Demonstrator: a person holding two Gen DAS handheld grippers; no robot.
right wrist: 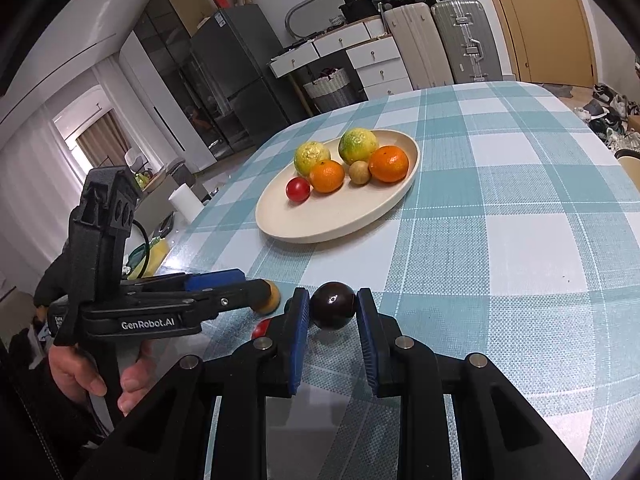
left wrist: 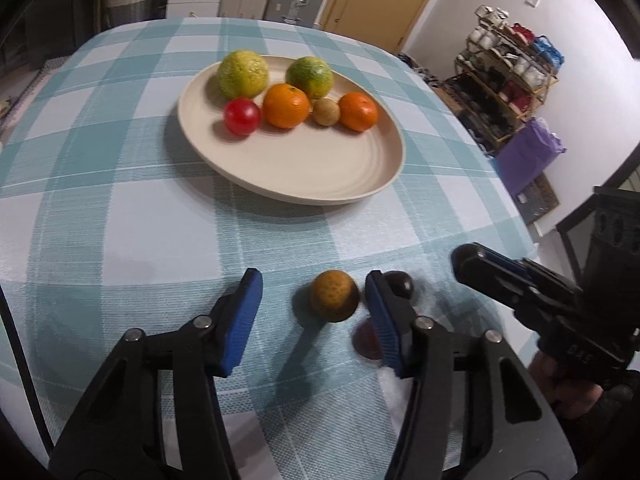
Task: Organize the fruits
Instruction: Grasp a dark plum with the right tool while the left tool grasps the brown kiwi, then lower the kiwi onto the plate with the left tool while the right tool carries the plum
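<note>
Both grippers work the near desk edge: left gripper (left wrist: 312,300) spread wide around a brownish-orange fruit (left wrist: 334,295), right gripper (right wrist: 332,312) bracketing a dark round fruit (right wrist: 333,310), seemingly not yet clamped. Six fruits already sit on the cream plate (left wrist: 320,176) farther off, likely their destination. Checked teal cloth covers the desk (left wrist: 120,200); suitcases and drawers stand beyond.

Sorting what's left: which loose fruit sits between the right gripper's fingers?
The dark plum, between the right gripper pads. The brownish orange lies in the left gripper.
</note>
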